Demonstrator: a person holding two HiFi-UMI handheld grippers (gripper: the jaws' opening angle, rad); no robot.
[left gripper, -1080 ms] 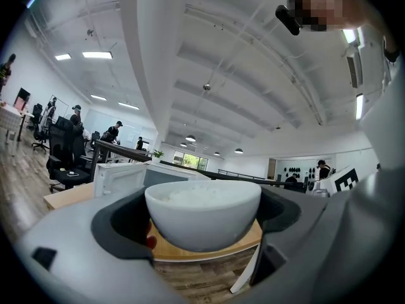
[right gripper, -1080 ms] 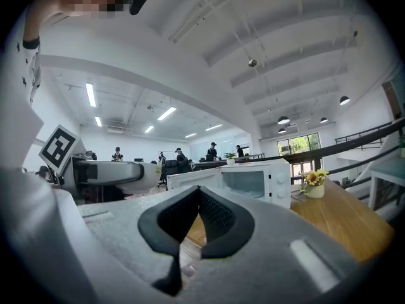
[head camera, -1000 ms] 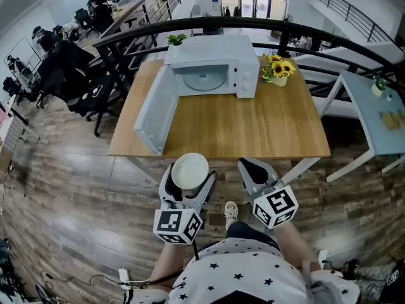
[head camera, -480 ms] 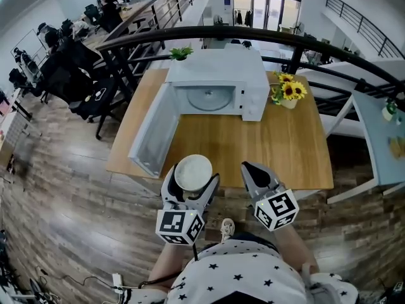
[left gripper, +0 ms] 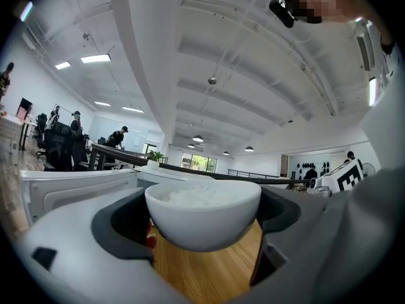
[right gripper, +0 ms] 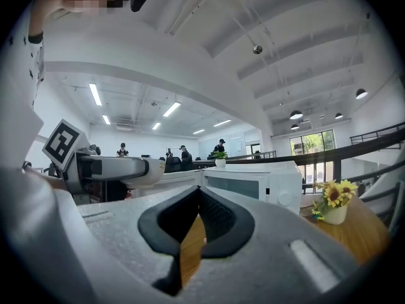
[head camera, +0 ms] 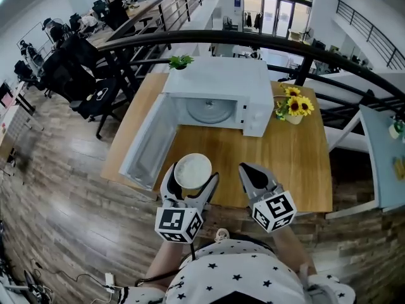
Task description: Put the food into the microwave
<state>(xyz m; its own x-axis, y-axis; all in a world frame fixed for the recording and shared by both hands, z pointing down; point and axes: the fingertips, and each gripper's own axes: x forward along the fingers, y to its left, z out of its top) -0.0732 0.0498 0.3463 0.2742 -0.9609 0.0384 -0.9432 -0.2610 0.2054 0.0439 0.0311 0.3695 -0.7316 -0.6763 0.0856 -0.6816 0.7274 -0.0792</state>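
A white bowl of rice [head camera: 192,170] [left gripper: 202,219] is held between the jaws of my left gripper [head camera: 189,181] [left gripper: 204,223], over the near edge of the wooden table [head camera: 285,157]. The white microwave [head camera: 218,94] [right gripper: 256,181] stands at the back of the table with its door [head camera: 147,144] swung wide to the left and the glass turntable showing inside. My right gripper [head camera: 254,178] [right gripper: 192,233] hangs beside the bowl, jaws shut with nothing between them.
A small pot of sunflowers [head camera: 293,107] [right gripper: 334,201] sits right of the microwave. A little green plant [head camera: 180,61] is behind it. A black curved railing [head camera: 266,42] runs past the table's far side. Office chairs [head camera: 82,81] stand at the left.
The view has closed in on the table: microwave and table sit nearer and lower in the head view. Both grippers keep their pose, the bowl still in the left one.
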